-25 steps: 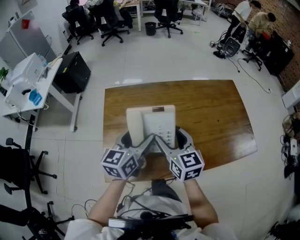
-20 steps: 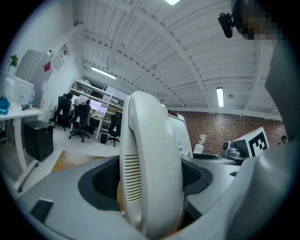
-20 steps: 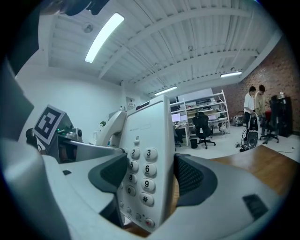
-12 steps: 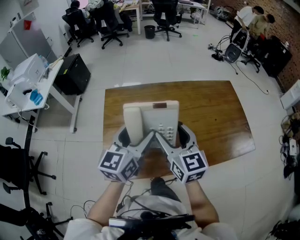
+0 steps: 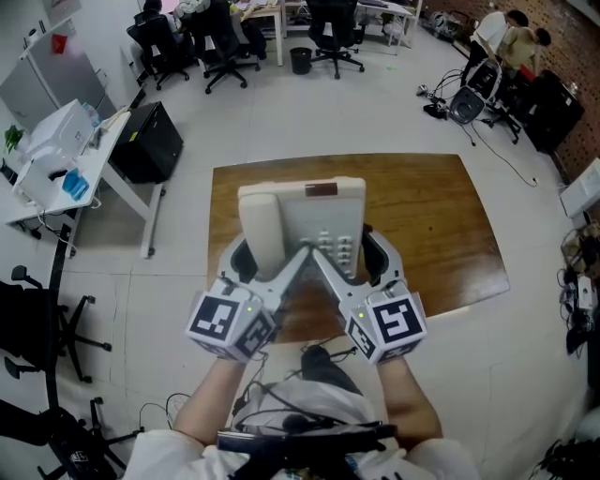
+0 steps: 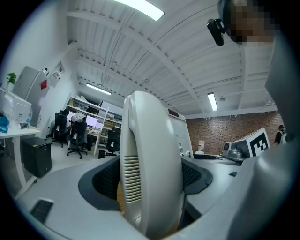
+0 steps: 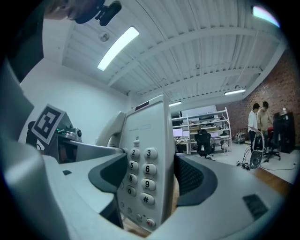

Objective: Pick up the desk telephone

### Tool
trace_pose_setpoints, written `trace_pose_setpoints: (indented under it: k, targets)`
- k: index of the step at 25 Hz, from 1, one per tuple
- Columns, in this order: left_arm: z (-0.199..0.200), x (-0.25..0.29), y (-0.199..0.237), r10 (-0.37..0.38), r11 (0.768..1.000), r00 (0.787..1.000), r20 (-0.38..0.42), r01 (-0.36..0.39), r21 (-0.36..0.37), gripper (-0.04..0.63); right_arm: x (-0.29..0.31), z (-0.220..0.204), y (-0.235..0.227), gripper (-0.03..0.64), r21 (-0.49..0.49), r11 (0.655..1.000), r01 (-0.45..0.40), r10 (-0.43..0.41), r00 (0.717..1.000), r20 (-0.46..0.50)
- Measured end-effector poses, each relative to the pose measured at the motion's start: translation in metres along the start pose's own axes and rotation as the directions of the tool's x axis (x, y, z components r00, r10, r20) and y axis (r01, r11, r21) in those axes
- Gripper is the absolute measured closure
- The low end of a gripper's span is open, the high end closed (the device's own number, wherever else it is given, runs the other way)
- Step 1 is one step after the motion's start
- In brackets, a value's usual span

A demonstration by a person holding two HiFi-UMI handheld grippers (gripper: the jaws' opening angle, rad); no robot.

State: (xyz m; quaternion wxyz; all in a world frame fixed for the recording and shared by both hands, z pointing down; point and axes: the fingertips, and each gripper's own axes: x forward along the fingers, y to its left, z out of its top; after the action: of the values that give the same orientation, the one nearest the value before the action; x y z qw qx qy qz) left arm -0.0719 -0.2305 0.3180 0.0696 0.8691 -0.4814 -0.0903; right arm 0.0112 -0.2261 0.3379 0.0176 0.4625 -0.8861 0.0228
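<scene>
Left hand-held gripper (image 5: 268,255) (image 6: 151,180): jaws wide and pressed tight on the handset (image 5: 260,230) side of the desk telephone (image 5: 302,217) (image 6: 154,150) (image 7: 146,140). Right hand-held gripper (image 5: 347,255) (image 7: 149,180): clamped on the other side of the same phone, with the number buttons (image 7: 143,164) between its jaws. Both close together, side by side, pointing level, with a marker cube (image 5: 228,322) at the near end of each. Phone white, face up, held between the two over the brown table (image 5: 431,225). Far ahead of the left one, black office chairs (image 5: 222,42) and a black bin (image 5: 300,58) on the pale floor (image 5: 356,112). Far ahead and off to the right of the right one, two people (image 5: 511,37) by a brick wall (image 5: 574,23).
</scene>
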Motion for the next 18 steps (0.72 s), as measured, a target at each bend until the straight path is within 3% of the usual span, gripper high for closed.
trace_pose_setpoints:
  k: [18]
  targets:
    - [0.013, -0.049, -0.013, 0.018, 1.000, 0.999, 0.028, -0.019, 0.020, 0.241, -0.027, 0.009, 0.042, 0.289, -0.028, 0.999, -0.025, 0.026, 0.999, 0.024]
